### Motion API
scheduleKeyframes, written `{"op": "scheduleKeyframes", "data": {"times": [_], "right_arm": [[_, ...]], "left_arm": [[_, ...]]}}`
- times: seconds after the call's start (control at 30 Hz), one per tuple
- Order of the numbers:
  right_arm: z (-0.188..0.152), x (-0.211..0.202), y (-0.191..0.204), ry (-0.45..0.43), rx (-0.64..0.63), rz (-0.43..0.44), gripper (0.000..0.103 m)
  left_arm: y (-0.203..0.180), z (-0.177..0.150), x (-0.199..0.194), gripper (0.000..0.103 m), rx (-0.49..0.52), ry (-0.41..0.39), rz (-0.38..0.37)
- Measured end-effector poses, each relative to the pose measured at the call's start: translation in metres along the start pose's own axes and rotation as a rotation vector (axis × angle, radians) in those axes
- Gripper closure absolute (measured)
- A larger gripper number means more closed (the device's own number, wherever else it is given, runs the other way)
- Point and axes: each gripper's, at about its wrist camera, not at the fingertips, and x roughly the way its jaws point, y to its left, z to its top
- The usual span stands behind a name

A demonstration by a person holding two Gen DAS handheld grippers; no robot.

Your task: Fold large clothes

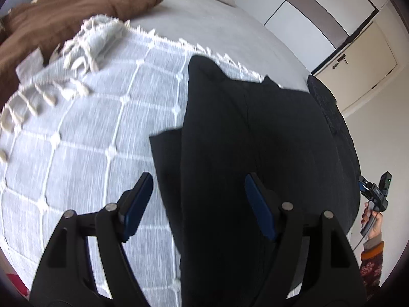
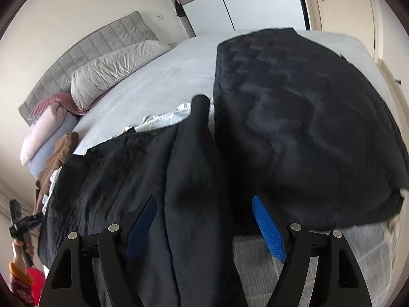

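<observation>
A large black garment point(image 1: 230, 133) lies lengthwise on the bed, on a white grid-patterned blanket point(image 1: 89, 128). My left gripper point(image 1: 198, 186) is open and hovers over the garment's near left edge, nothing between its blue pads. In the right wrist view the same garment point(image 2: 184, 179) runs away from me, with a rumpled part to its left. My right gripper point(image 2: 204, 209) is open above it and holds nothing. The right gripper also shows at the far right of the left wrist view point(image 1: 375, 194), and the left gripper at the left edge of the right wrist view point(image 2: 20, 225).
A black textured cloth point(image 2: 306, 128) lies spread on the bed beside the garment. A brown cloth point(image 1: 64, 12) lies at the far left. Pillows point(image 2: 115, 69) and a grey headboard point(image 2: 89, 51) stand at the head of the bed. A wardrobe point(image 1: 319, 7) and door point(image 1: 363, 64) are behind.
</observation>
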Motion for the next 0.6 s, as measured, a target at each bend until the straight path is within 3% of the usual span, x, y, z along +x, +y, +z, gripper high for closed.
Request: {"op": "scheduleKeyframes", "data": {"times": [0.13, 0.27, 0.3, 0.33, 0.37, 0.4, 0.43, 0.5, 0.6], "right_arm": [[-0.033, 0.001, -0.036, 0.096, 0.136, 0.078, 0.024], [-0.053, 0.019, -0.056, 0.146, 0.289, 0.215, 0.024], [-0.057, 0.029, -0.060, 0.160, 0.336, 0.256, 0.025], [-0.058, 0.036, -0.061, 0.164, 0.366, 0.289, 0.025], [-0.060, 0.039, -0.060, 0.154, 0.378, 0.310, 0.037], [-0.061, 0.042, -0.056, 0.132, 0.380, 0.336, 0.063], [-0.064, 0.045, -0.052, 0.135, 0.403, 0.356, 0.065], [-0.066, 0.043, -0.043, 0.125, 0.409, 0.299, 0.079], [-0.063, 0.011, -0.026, 0.082, 0.390, 0.297, 0.084]], "left_arm": [[0.022, -0.034, 0.004, 0.028, -0.094, 0.065, -0.151], [0.032, -0.059, 0.021, 0.028, -0.236, 0.114, -0.359], [0.031, -0.064, 0.024, 0.028, -0.255, 0.102, -0.376], [0.027, -0.068, 0.025, 0.029, -0.250, 0.079, -0.366], [0.022, -0.070, 0.024, 0.034, -0.240, 0.060, -0.338], [0.018, -0.073, 0.024, 0.045, -0.247, 0.050, -0.307], [0.014, -0.075, 0.024, 0.059, -0.267, 0.044, -0.283], [0.001, -0.076, 0.017, 0.071, -0.292, 0.025, -0.238], [-0.030, -0.073, -0.014, 0.077, -0.275, -0.023, -0.186]]}}
